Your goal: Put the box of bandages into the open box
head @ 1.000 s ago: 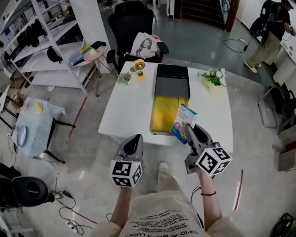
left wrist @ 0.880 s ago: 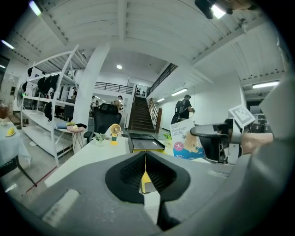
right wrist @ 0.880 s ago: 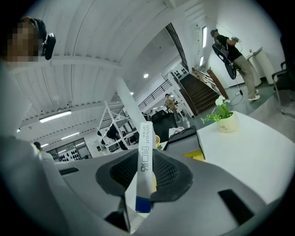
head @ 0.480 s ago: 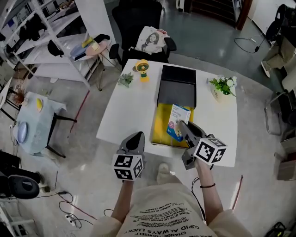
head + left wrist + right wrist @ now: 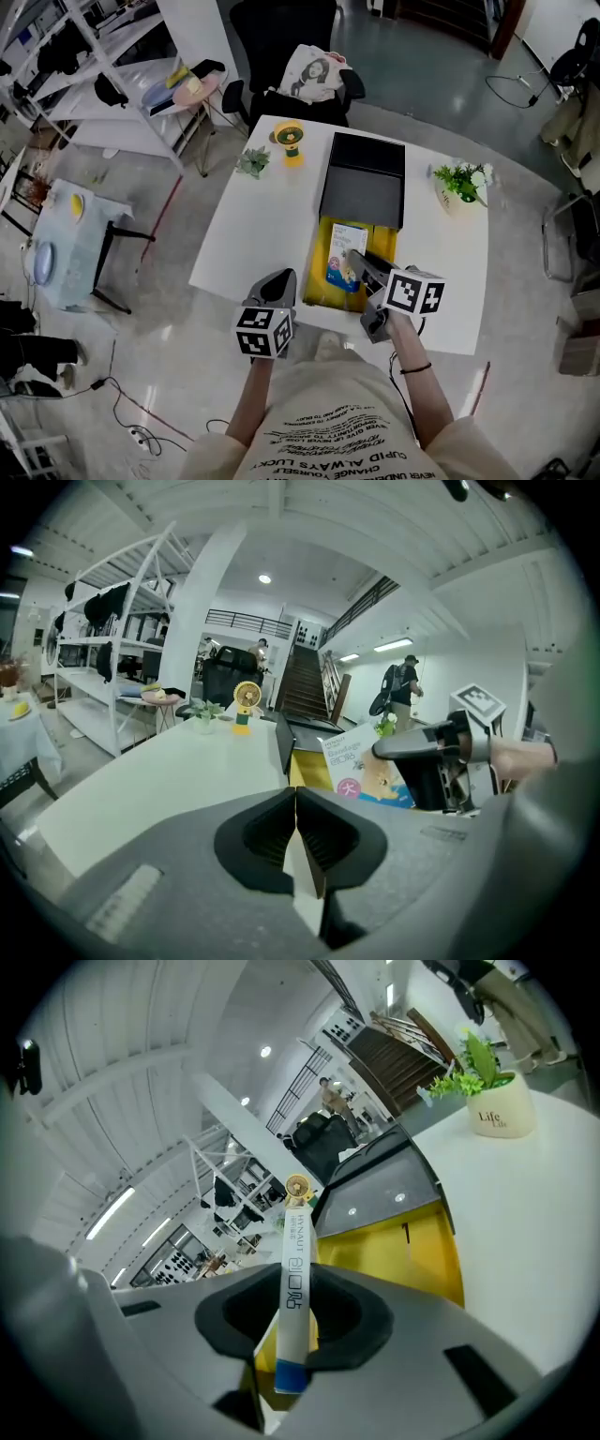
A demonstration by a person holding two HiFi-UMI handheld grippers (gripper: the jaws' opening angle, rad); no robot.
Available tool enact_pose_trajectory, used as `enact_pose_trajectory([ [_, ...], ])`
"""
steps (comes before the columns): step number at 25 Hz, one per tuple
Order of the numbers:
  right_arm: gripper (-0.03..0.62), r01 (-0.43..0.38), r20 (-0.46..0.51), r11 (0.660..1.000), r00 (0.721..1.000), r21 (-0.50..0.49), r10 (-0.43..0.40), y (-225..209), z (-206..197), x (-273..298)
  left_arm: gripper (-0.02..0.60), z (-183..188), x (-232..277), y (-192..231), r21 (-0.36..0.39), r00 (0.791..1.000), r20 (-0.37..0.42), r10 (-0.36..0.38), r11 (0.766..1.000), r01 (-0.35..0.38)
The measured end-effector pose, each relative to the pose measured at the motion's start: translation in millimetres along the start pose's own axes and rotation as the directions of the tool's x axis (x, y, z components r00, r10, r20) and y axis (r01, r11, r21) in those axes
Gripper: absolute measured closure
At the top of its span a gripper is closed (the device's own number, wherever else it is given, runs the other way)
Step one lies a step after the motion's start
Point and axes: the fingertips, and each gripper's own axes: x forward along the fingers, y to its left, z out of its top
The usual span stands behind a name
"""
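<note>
The right gripper (image 5: pixel 362 266) pinches the box of bandages (image 5: pixel 344 255) by its thin edge, the two pads pressing on either face, which the right gripper view shows plainly with the narrow white side of the box (image 5: pixel 297 1252) standing upright between the jaws; the box is held over the yellow inside of the open box (image 5: pixel 321 277), its printed face turned towards the left, and whether its lower end touches the yellow lining cannot be told; the open box lies on the white table (image 5: pixel 258 230) near the person's edge, with its dark lid (image 5: pixel 366 183) folded back flat on the far side; the left gripper (image 5: pixel 279 279) hangs over the near edge of the table just left of the open box, its jaws pressed together with nothing between them, as the left gripper view shows (image 5: pixel 298 841); on the table's far side stand a small yellow fan (image 5: pixel 289 142) and a little green plant (image 5: pixel 251 161), well apart from a potted plant (image 5: pixel 462 183) at the right.
</note>
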Motion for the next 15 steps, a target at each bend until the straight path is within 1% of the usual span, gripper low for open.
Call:
enact_pose_trajectory([
  [6, 0.502, 0.037, -0.087, 0.994, 0.996, 0.103, -0.028, -16.0, -11.8, 16.5, 0.558, -14.1, 11.0, 6.1, -0.031, 0.999, -0.046, 0.001, 1.000, -0.002],
  [11, 0.502, 0.045, -0.114, 0.978, 0.993, 0.205, -0.022, -24.6, -14.1, 25.1, 0.558, -17.4, 18.5, 10.5, -0.044, 0.997, -0.071, -0.013, 0.999, 0.009],
  [15, 0.502, 0.057, -0.132, 0.958, 0.991, 0.281, -0.020, -31.5, -15.9, 29.1, 0.558, -19.3, 25.1, 10.7, -0.046, 0.995, -0.095, -0.038, 0.998, 0.034],
])
